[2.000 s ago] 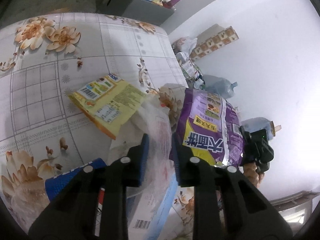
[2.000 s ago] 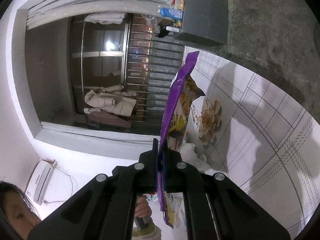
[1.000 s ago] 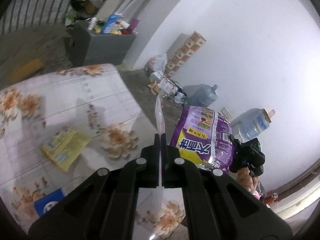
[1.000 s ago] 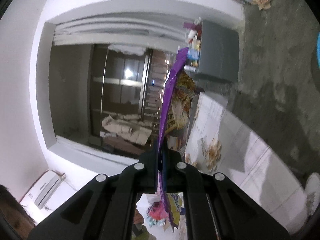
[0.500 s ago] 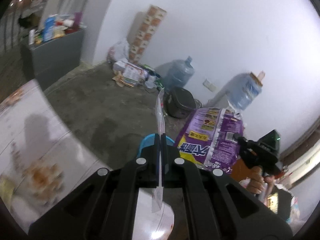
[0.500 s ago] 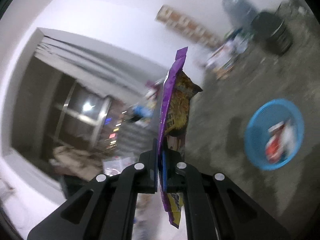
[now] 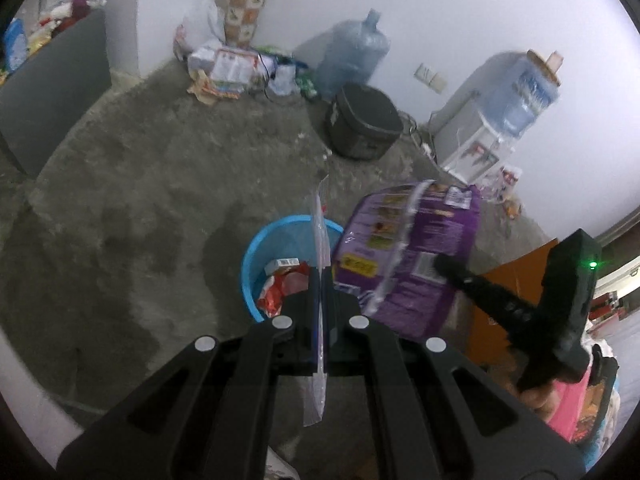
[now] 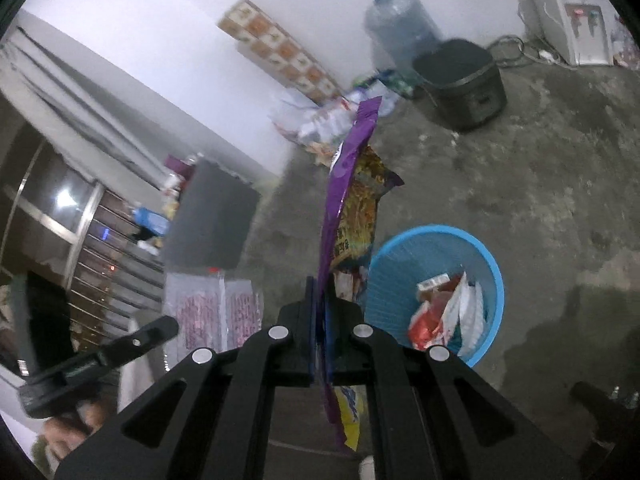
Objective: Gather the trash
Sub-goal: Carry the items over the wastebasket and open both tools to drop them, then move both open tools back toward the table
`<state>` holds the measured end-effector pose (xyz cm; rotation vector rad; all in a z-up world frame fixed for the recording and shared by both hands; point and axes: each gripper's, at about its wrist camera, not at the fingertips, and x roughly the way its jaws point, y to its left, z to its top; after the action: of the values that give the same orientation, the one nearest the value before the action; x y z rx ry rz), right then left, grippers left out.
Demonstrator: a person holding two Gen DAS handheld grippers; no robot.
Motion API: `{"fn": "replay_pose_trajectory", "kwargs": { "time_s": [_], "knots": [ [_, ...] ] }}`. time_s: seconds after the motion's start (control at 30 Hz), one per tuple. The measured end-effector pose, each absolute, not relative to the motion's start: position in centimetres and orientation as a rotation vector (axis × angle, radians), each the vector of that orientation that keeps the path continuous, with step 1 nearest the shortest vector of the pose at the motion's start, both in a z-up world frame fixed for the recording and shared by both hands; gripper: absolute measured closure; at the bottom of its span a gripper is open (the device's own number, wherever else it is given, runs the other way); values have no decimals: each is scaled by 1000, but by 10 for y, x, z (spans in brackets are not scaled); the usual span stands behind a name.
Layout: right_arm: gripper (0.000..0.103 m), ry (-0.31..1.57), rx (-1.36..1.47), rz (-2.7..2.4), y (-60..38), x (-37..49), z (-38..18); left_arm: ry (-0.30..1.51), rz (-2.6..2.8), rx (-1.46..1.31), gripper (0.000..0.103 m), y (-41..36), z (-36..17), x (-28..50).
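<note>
Two grippers each pinch one piece of trash above a blue basket on the concrete floor. The left gripper clamps a clear plastic wrapper — the right gripper clamps a purple snack bag. Best to centre each over the basket's opening before releasing, since light film likely drifts.

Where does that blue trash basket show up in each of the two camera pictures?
Left wrist view: the blue basket sits at centre, just beyond the left claw, partly behind the clear wrapper.
Right wrist view: the basket lies lower right of centre.
Shared landmark: the black cooker on the floor.
</note>
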<state>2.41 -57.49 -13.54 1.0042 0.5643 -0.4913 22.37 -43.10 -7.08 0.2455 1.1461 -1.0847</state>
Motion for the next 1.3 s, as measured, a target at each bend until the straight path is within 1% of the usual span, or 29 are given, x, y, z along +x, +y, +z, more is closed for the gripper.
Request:
{"fn": "replay_pose_trajectory", "kwargs": {
  "time_s": [0.13,0.2,0.23,0.27,0.3,0.33,0.4,0.43,0.47,0.5,0.67,0.8,0.87,0.97,1.0,1.07,1.13,1.17,1.3],
  "knots": [
    [99,588,1022,-517,-587,40,-177,1184,-1078,245,103,-461,-103,226],
    [98,626,1036,-525,-593,45,-205,1227,-1058,243,91,-480,-129,232],
    [97,668,1058,-542,-598,48,-224,1249,-1037,249,76,-488,-144,233],
    [90,715,1088,-558,-601,50,-243,1272,-1010,257,68,-493,-158,234],
    [85,793,1148,-591,-607,49,-271,1297,-987,269,68,-496,-172,235],
    [84,822,1180,-615,-608,46,-282,1316,-967,285,68,-498,-181,235],
    [83,814,1251,-645,-610,30,-298,1334,-949,300,68,-493,-191,234],
    [79,792,1272,-651,-610,22,-299,1335,-959,296,67,-491,-191,233],
    [68,775,1281,-655,-610,16,-298,1332,-968,295,65,-488,-190,232],
    [64,760,1278,-664,-609,9,-296,1326,-969,297,64,-486,-188,233],
    [64,718,1276,-672,-602,-10,-283,1285,-968,283,64,-472,-161,235],
    [64,695,1259,-676,-596,-21,-266,1221,-989,296,62,-456,-124,232],
    [64,708,1233,-678,-587,-22,-255,1187,-995,299,57,-445,-103,228],
    [63,734,1159,-679,-570,-17,-225,1127,-1011,304,56,-418,-66,223],
    [57,739,1129,-675,-562,-14,-211,1102,-1008,298,56,-406,-53,221],
    [47,747,1051,-678,-544,-7,-182,1044,-990,275,49,-378,-25,220],
    [40,754,972,-661,-525,1,-155,996,-973,248,46,-349,0,217],
    [34,753,922,-647,-514,6,-139,970,-964,241,43,-335,13,215],
    [22,715,773,-569,-471,19,-87,873,-898,211,35,-272,57,207]
  ]
}}
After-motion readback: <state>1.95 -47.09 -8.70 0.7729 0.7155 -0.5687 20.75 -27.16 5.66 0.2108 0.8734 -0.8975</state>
